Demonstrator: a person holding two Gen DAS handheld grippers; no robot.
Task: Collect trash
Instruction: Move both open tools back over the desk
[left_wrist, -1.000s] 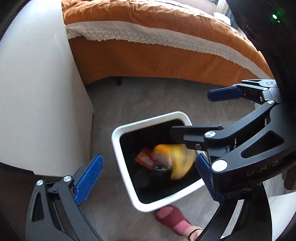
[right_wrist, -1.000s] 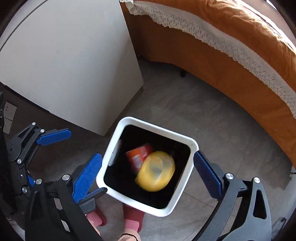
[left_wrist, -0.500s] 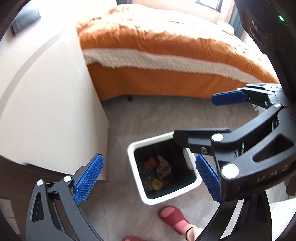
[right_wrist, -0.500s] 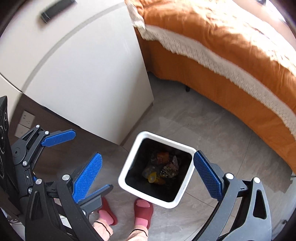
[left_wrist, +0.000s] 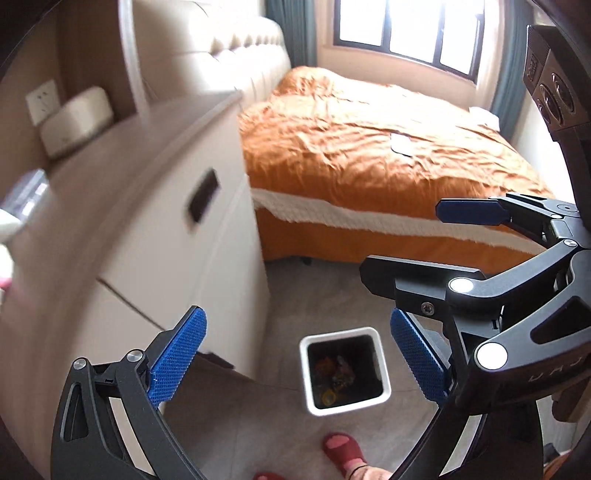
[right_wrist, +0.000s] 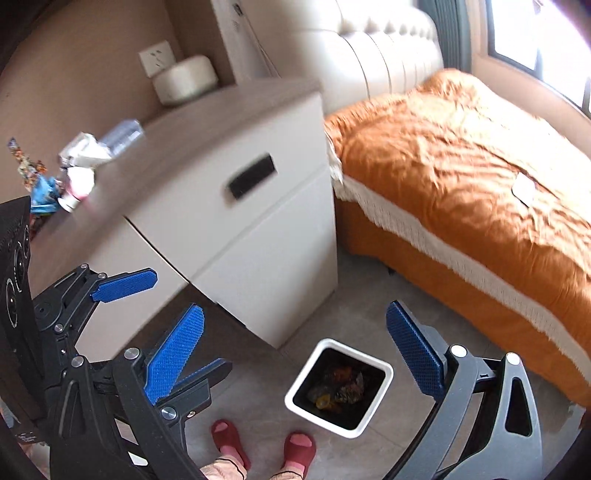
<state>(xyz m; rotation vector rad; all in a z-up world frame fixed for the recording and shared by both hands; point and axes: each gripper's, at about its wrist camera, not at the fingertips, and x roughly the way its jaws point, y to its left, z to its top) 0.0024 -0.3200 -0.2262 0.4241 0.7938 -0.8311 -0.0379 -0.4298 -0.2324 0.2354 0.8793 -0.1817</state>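
A white square trash bin (left_wrist: 384, 376) with a black liner stands on the grey floor and holds several pieces of trash; it also shows in the right wrist view (right_wrist: 386, 373). My left gripper (left_wrist: 299, 362) is open and empty, high above the bin. My right gripper (right_wrist: 295, 350) is open and empty too, also high above it. On the nightstand top (right_wrist: 177, 147) lie a clear plastic bottle (right_wrist: 122, 134), crumpled white paper (right_wrist: 83, 151), a small pink-and-white container (right_wrist: 75, 188) and colourful wrappers (right_wrist: 37, 177).
The white nightstand (left_wrist: 155, 236) stands left of the bin, with a round white box (right_wrist: 184, 79) at its back. An orange bed (left_wrist: 369, 147) fills the right. The person's red slippers (right_wrist: 262, 443) are just in front of the bin.
A yellow object fell into the bin. Both grippers then rose well above it and tilted up, bringing the nightstand top and the bed into view.
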